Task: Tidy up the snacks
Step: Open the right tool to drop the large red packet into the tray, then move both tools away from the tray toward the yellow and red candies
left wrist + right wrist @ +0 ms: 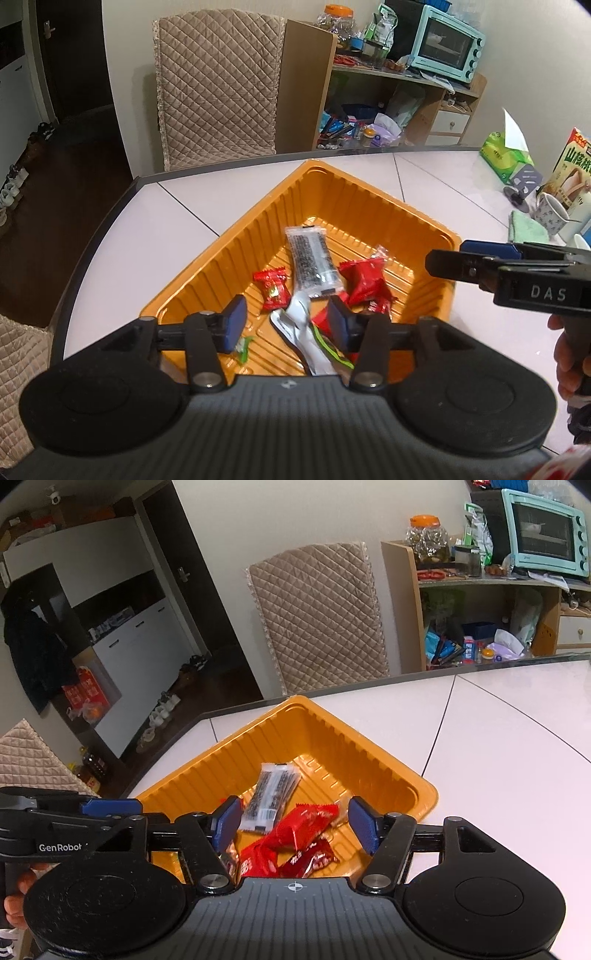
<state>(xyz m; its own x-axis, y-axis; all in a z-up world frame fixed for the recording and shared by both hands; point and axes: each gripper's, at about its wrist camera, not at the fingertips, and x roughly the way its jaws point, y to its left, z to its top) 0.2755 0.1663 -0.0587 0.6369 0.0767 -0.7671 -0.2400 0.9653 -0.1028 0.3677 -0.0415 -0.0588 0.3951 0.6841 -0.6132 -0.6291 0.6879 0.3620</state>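
Overhead, two hand-held tongs hover above an orange plastic tray (pixel 373 206) that sits near the corner of a white desk (pixel 147 229). The left tongs (pixel 286 321) have their blue pads spread apart and hold nothing; below them, low in the tray, lies a silver-and-green wrapper (pixel 306 332). The right tongs (pixel 295 823) are also apart and empty, poised over a cluster of red snack packets (pixel 295 834).

The snacks are already gathered inside the tray: a clear packet of dark seeds (pixel 312 264) rests near the middle, a small red candy packet (pixel 274 290) lies to its left, and more red wrappers are piled to its right. No loose snacks show on the visible desk.

Risks from here seem modest but real. The two tongs are close together over the same tray, so they could knock into each other. The tray looks light and thin-walled, so a downward push on its rim might tip it or slide it toward the nearby desk edge. Slick wrappers could also slip from a shallow pinch.
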